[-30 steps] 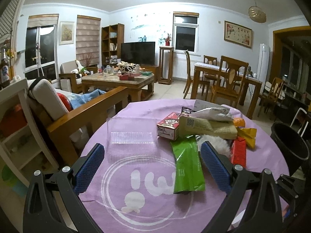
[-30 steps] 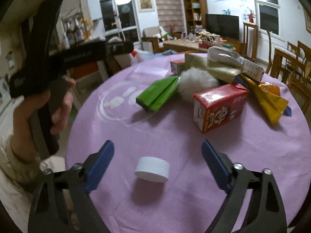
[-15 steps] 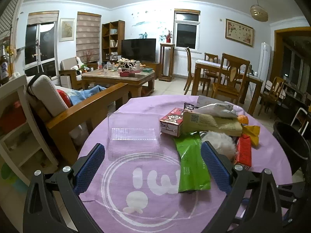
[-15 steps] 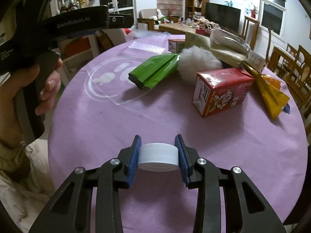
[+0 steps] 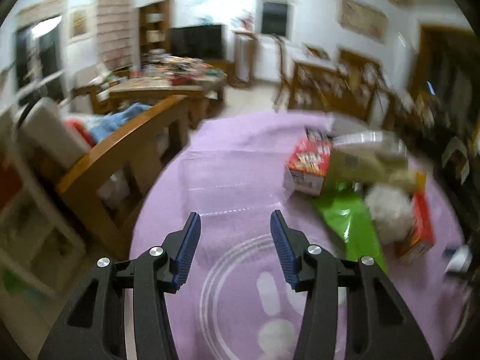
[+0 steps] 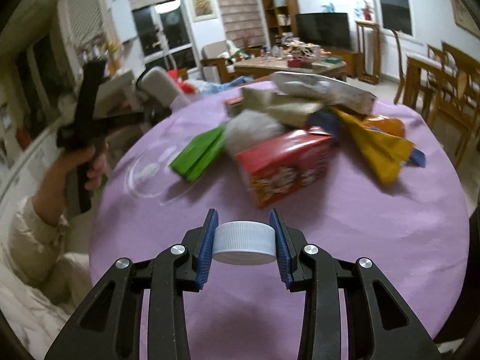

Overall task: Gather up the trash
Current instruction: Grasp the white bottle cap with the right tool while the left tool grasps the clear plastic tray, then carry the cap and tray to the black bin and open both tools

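My right gripper (image 6: 243, 214) is shut on a white ribbed bottle cap (image 6: 244, 243), just above the purple tablecloth (image 6: 390, 240). Beyond it lies a trash pile: a red carton (image 6: 285, 168), a green packet (image 6: 198, 156), a white fluffy ball (image 6: 252, 129), a yellow wrapper (image 6: 381, 150) and a silver bag (image 6: 324, 90). My left gripper (image 5: 234, 219) is closing, its pads pressing on nothing. A clear plastic tray (image 5: 231, 177) lies flat with its near edge at the left fingertips. The left view is blurred.
A wooden sofa arm (image 5: 120, 162) stands close to the table's left edge. A second red carton (image 5: 309, 165) sits right of the clear tray. Wooden dining chairs (image 6: 450, 90) are behind the table on the right. A person's hand (image 6: 93, 165) holds the left gripper's handle.
The right gripper closed on the white cap and has shifted across the table with it. The left gripper moved forward and down toward the clear tray, and its jaws narrowed.
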{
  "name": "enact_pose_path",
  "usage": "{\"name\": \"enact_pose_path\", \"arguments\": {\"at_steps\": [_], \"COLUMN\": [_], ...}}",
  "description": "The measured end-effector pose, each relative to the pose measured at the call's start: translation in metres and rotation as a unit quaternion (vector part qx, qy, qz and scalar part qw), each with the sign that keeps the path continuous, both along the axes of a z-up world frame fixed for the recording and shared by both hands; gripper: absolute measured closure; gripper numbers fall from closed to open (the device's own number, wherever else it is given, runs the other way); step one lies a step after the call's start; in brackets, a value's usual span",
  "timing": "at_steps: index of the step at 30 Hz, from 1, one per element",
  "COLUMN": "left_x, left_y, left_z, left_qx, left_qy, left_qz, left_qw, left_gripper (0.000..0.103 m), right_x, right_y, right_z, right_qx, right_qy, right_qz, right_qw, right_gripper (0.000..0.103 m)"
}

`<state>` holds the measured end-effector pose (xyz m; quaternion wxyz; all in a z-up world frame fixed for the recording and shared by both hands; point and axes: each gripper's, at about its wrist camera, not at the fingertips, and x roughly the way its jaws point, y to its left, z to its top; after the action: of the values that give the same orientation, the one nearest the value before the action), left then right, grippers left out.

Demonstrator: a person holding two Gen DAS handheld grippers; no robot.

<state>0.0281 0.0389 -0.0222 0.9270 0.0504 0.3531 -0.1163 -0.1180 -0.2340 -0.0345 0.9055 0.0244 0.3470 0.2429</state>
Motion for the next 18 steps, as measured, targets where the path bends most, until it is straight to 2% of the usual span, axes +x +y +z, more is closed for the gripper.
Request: {"name": "enact_pose_path", "arguments": {"at_steps": [2,4,5,7,8,9,10,14,16,18], "left_x": [0.015,0.023,0.029,0.038,0.042,0.045,0.045,0.057,0.068,0.069], "left_y": [-0.013,-0.016,-0.014,-0.008,-0.004,-0.002,-0.001,-0.003,-0.010,-0.019], "left_z": [-0.005,-0.003,0.001,0.007,0.011,0.015,0.018,0.020,0.012,-0.002], "left_qx": [0.062,0.108,0.118,0.111,0.112,0.120,0.126,0.151,0.171,0.201], "left_qy": [0.007,-0.005,-0.006,-0.001,-0.005,-0.014,-0.023,-0.021,-0.001,0.015], "left_qz": [-0.057,-0.082,-0.099,-0.118,-0.124,-0.135,-0.150,-0.225,-0.257,-0.288], "left_qw": [0.9964,0.9907,0.9881,0.9869,0.9859,0.9835,0.9804,0.9624,0.9511,0.9363], "left_gripper": [0.053,0.053,0.053,0.042,0.029,0.024,0.024,0.024,0.024,0.025], "right_x": [0.004,0.005,0.005,0.006,0.009,0.010,0.013,0.020,0.023,0.024], "right_y": [-0.016,-0.029,-0.035,-0.044,-0.046,-0.049,-0.050,-0.052,-0.049,-0.045], "right_z": [-0.002,-0.003,-0.004,-0.006,-0.008,-0.009,-0.010,-0.011,-0.013,-0.013], "right_qx": [0.008,0.012,0.014,0.019,0.022,0.026,0.026,0.037,0.035,0.032], "right_qy": [0.008,0.015,0.016,0.020,0.022,0.025,0.025,0.032,0.036,0.038], "right_qz": [-0.012,-0.024,-0.028,-0.037,-0.039,-0.039,-0.040,-0.029,-0.026,-0.027], "right_qw": [1.000,1.000,0.999,0.999,0.999,0.999,0.999,0.998,0.998,0.998], "right_gripper": [0.067,0.067,0.067,0.067,0.067,0.067,0.067,0.067,0.067,0.067]}}
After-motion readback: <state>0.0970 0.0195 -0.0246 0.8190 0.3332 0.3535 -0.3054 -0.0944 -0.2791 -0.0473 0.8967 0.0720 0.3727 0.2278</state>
